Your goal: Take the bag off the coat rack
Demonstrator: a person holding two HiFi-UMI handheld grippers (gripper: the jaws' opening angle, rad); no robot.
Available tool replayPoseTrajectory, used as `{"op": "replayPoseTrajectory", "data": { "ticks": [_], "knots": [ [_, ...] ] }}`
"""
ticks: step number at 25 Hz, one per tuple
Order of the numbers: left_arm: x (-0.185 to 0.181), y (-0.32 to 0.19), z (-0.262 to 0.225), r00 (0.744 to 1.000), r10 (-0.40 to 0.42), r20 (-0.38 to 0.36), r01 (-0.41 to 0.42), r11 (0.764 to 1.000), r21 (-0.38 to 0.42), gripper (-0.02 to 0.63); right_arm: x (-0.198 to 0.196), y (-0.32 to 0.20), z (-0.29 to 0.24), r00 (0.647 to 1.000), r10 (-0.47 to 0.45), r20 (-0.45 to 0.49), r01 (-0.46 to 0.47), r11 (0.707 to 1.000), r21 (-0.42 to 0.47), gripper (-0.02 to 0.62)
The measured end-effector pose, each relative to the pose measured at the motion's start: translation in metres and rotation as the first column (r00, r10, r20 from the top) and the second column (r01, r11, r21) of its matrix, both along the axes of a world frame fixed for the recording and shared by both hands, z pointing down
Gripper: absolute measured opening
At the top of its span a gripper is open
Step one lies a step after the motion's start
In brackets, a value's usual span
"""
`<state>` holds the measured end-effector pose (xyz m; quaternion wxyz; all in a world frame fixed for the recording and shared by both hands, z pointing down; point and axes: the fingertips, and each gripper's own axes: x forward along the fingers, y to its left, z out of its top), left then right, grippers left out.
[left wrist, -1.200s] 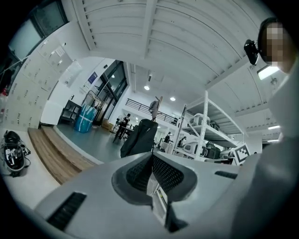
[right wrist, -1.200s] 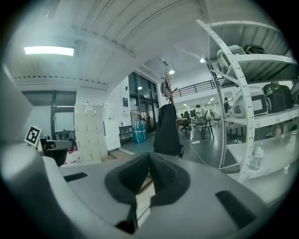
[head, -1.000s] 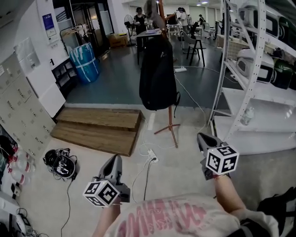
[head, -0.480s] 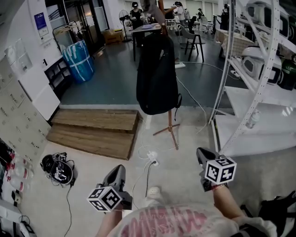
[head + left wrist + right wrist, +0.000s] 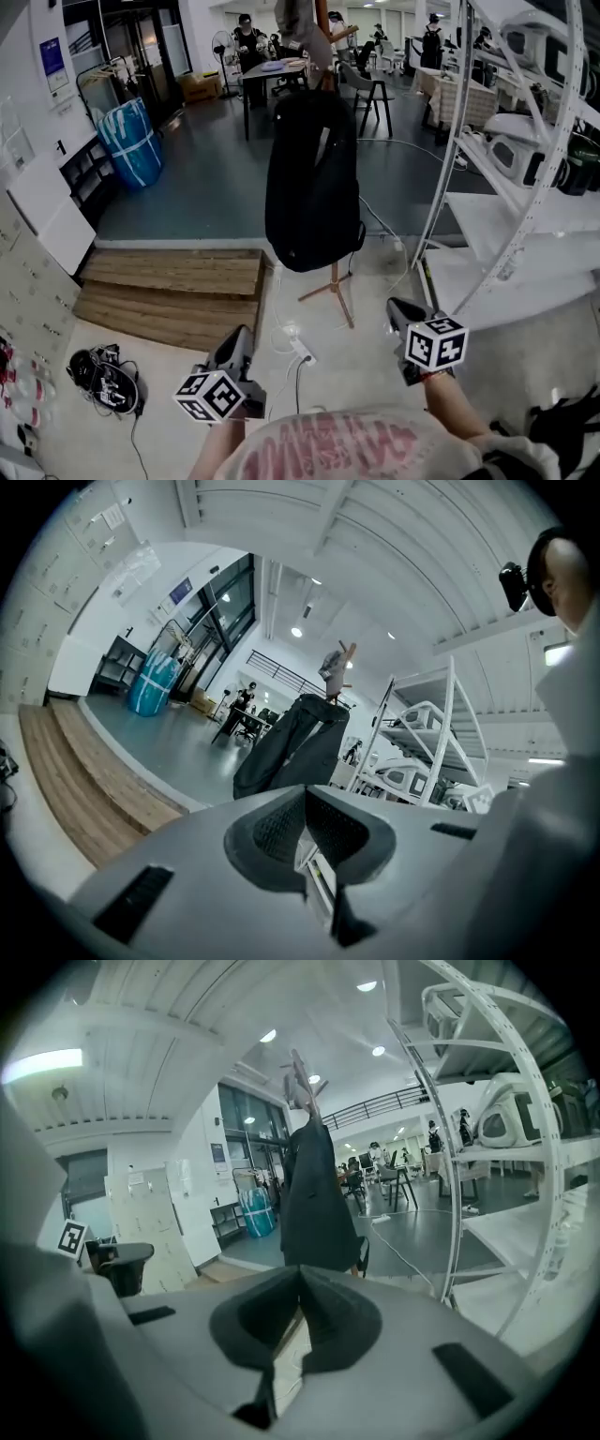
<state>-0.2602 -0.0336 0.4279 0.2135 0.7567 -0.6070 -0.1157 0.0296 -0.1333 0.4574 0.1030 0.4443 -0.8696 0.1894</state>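
A black backpack (image 5: 311, 178) hangs from the top of a wooden coat rack (image 5: 336, 283) straight ahead of me in the head view. The left gripper view shows the backpack (image 5: 291, 754) beyond the jaws, and in the right gripper view the backpack (image 5: 315, 1202) hangs past the jaws too. My left gripper (image 5: 239, 342) is low at the bottom left, shut and holding nothing. My right gripper (image 5: 401, 312) is at the bottom right, also shut and holding nothing. Both are well short of the bag.
White metal shelving (image 5: 525, 187) with helmets stands close on the right. A low wooden platform (image 5: 169, 286) lies on the left. A power strip with cables (image 5: 300, 349) lies on the floor ahead of me, and a black headset bundle (image 5: 103, 380) at the left. Desks and people stand far back.
The backpack and rack have grown larger and nearer in the head view as I moved forward. Both grippers stay low and shut.
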Motion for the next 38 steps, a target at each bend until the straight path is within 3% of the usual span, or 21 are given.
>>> {"op": "replayPoseTrajectory", "data": {
  "ticks": [7,13,19,24,27,31,38],
  "knots": [
    [-0.038,-0.078,-0.030,0.998,0.057,0.017,-0.058,0.995,0.075,0.005,-0.035,-0.063,-0.030,0.999,0.052,0.009,-0.052,0.996,0.075,0.006],
    [-0.051,-0.123,-0.032,0.993,0.121,0.015,-0.122,0.984,0.126,0.005,-0.054,-0.084,-0.025,0.996,0.087,-0.012,-0.085,0.991,0.105,0.006],
    [-0.053,-0.148,-0.001,0.988,0.153,-0.025,-0.151,0.986,0.071,0.005,-0.054,-0.095,-0.010,0.992,0.112,0.049,-0.114,0.993,0.033,0.006],
    [-0.054,-0.166,0.007,0.986,0.165,-0.033,-0.164,0.986,0.043,0.005,-0.055,-0.112,-0.016,0.991,0.120,0.059,-0.122,0.992,0.042,0.006],
    [-0.059,-0.182,0.006,0.988,0.154,-0.019,-0.153,0.987,0.038,0.005,-0.059,-0.134,-0.027,0.980,0.114,0.166,-0.119,0.993,0.021,0.006],
    [-0.072,-0.213,0.005,0.991,0.130,-0.032,-0.129,0.991,0.035,0.005,-0.068,-0.167,-0.053,0.935,0.084,0.344,-0.092,0.996,0.007,0.006],
    [-0.058,-0.282,-0.026,0.988,0.153,-0.020,-0.150,0.983,0.107,0.005,-0.061,-0.225,-0.112,0.923,0.018,0.384,-0.072,0.989,0.127,0.006]
  ]
}}
